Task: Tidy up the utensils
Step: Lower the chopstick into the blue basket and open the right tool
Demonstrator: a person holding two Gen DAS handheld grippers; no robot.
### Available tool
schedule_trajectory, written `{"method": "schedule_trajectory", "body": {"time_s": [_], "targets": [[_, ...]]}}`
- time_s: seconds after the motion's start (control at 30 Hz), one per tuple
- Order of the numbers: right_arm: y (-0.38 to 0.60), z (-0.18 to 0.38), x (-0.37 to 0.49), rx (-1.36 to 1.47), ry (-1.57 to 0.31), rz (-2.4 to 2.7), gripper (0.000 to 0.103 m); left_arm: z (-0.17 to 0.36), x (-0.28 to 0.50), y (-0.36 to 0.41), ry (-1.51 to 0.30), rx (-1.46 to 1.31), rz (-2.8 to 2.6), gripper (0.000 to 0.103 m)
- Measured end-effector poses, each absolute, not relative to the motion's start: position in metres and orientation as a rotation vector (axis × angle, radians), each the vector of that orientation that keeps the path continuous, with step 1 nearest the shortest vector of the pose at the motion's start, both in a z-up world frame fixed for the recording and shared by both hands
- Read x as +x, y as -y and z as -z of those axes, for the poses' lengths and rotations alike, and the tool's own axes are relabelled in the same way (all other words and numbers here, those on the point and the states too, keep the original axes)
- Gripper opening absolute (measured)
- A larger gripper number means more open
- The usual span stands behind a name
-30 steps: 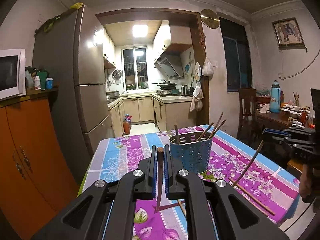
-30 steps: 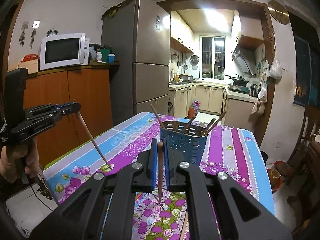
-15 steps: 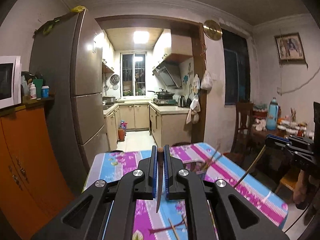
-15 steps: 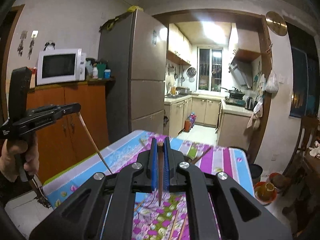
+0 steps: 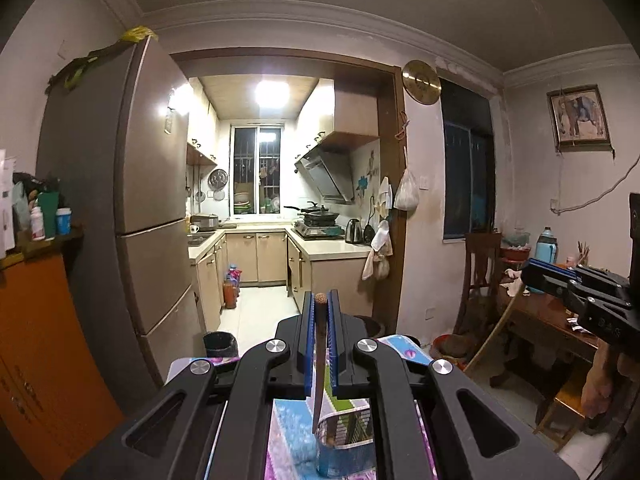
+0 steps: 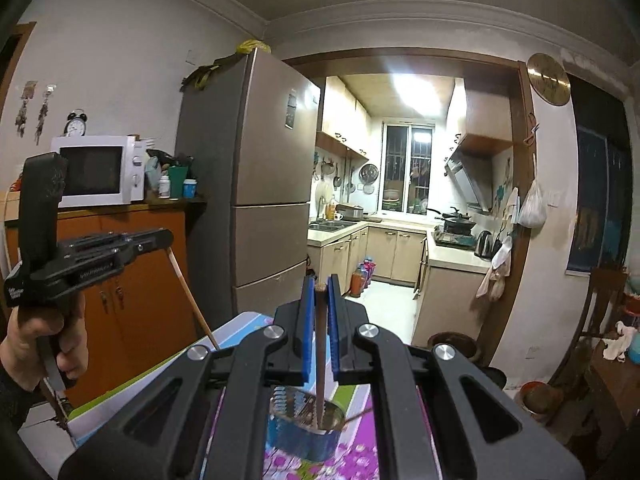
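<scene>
Floral tablecloth (image 6: pixel 360 462), blue holder (image 6: pixel 304 438), kitchen beyond, left gripper (image 5: pixel 320 312) and right gripper (image 6: pixel 320 292) each clamping a chopstick.

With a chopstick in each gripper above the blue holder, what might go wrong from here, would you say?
1. The left gripper and right gripper each pinch one chopstick over the same blue holder; dropping both together, the sticks may collide.
2. The holder already contains chopsticks, so a tip could catch on them or the rim.
3. Both views mostly hide the holder behind the gripper bodies, making aim harder.
</scene>
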State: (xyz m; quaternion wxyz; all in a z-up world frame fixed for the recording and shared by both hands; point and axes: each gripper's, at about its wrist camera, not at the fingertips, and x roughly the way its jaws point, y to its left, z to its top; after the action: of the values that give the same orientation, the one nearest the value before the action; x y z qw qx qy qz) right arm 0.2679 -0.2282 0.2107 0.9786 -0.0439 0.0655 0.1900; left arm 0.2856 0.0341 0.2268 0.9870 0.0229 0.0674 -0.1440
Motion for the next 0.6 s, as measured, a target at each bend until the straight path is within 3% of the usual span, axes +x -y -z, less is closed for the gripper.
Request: {"method": "schedule_trajectory", "body": {"time_s": [0.2,0.6], "targets": [[0.226,-0.204,0.311,-0.071,-0.164,-0.368,0.005,-0.224,0.322,-0.021,-0.160,0.038,0.316,0.007],[0.217,-0.153,0.363,-0.040,-0.285,-0.367,0.005,-0.167,0.379,-0.006,-0.273,0.051,0.350,0.007]]}}
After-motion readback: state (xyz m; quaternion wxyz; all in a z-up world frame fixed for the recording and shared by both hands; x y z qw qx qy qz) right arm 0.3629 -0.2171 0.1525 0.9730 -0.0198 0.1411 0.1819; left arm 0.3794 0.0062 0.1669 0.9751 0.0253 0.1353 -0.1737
